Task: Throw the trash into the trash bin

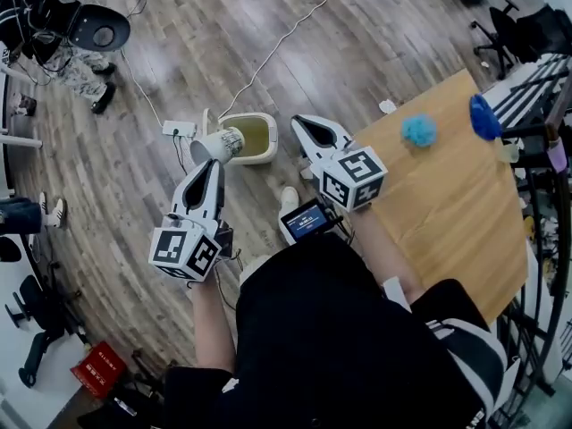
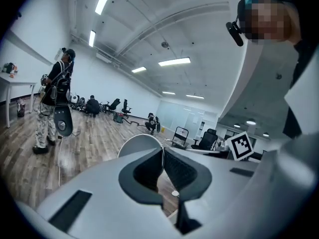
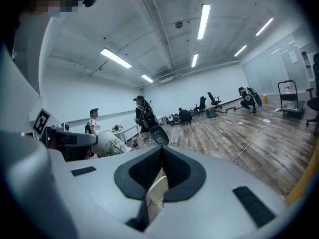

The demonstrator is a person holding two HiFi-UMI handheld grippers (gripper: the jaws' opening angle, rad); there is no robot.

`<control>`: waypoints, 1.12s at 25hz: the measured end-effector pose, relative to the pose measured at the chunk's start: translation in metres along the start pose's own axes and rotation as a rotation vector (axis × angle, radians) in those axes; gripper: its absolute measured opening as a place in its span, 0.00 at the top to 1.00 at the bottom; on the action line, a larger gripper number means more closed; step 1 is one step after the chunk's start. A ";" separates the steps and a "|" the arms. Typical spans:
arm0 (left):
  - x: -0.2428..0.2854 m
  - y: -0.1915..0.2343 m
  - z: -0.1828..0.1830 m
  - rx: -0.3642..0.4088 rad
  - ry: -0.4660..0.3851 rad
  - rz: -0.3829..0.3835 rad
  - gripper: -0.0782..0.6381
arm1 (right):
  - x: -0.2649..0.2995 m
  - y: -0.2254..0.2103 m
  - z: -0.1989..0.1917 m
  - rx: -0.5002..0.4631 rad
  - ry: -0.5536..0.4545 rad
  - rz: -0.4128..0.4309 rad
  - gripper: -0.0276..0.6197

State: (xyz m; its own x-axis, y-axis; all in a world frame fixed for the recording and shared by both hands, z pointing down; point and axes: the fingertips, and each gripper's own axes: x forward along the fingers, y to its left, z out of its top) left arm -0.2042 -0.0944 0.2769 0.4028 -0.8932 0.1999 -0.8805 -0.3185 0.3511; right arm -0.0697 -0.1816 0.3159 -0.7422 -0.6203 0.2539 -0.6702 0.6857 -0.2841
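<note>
A white printed paper cup [image 1: 219,145] lies tilted in my left gripper [image 1: 213,164], which is shut on its wall; in the left gripper view the cup's round rim [image 2: 141,143] shows just past the left gripper [image 2: 162,156]. The cream trash bin [image 1: 271,141] stands on the floor, right beside the cup. My right gripper [image 1: 299,123] hovers at the bin's right side. In the right gripper view the right gripper [image 3: 160,161] is shut on a pale scrap of paper [image 3: 157,193], and the cup [image 3: 110,144] shows at the left.
A wooden table [image 1: 438,195] sits at the right with a blue fluffy ball [image 1: 418,130] and another blue object [image 1: 483,117] on it. A power strip [image 1: 179,130] and a white cable [image 1: 286,34] lie on the floor. A person with gear [image 1: 85,25] stands far left.
</note>
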 end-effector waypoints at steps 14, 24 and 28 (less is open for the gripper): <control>0.113 0.095 -0.023 -0.018 0.208 -0.062 0.87 | 0.112 -0.038 -0.016 0.071 0.117 -0.030 0.96; 0.200 0.181 -0.227 -0.087 0.500 -0.028 0.87 | 0.170 -0.084 -0.134 0.124 0.261 -0.049 0.96; 0.230 0.216 -0.338 -0.087 0.633 -0.034 0.87 | 0.197 -0.098 -0.191 0.162 0.287 -0.059 0.96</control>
State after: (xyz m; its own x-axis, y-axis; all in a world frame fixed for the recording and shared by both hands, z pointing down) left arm -0.2173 -0.2616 0.7082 0.5231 -0.5143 0.6796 -0.8519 -0.2928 0.4342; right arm -0.1505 -0.2977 0.5699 -0.6875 -0.5090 0.5180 -0.7204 0.5677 -0.3984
